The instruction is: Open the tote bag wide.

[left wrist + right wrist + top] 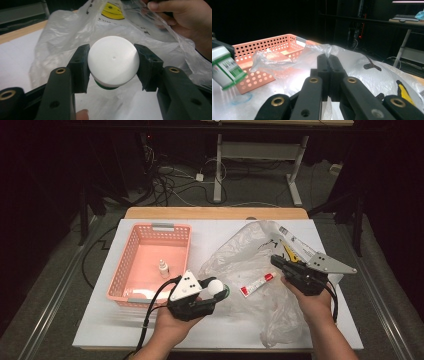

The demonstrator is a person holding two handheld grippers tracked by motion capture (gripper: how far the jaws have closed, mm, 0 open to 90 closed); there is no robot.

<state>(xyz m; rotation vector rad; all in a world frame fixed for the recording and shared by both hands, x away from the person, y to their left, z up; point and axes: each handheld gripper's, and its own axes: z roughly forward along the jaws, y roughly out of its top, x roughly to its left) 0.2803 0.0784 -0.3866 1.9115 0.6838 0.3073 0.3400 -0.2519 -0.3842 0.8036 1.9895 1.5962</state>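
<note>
My left gripper (pixel 216 289) is shut on a white-capped bottle (pixel 216 286) with a green band, held just right of the pink basket (pixel 131 265). In the left gripper view the pads (pixel 81 65) press on both sides of the round white cap (pixel 113 58). My right gripper (pixel 276 260) is shut on a fold of the clear plastic bag (pixel 240 255). In the right gripper view its jaws (pixel 328 58) meet on the bag's film (pixel 287 62). The bottle (pixel 224 70) shows at that view's left, white with green print.
A small dropper bottle (pixel 163 268) stands in the basket. A red-and-white tube (pixel 257 284) lies at the bag between the hands. The bag carries a yellow print (pixel 288 251). A white sheet (pixel 100 320) covers the table, with cables and desk legs on the floor beyond.
</note>
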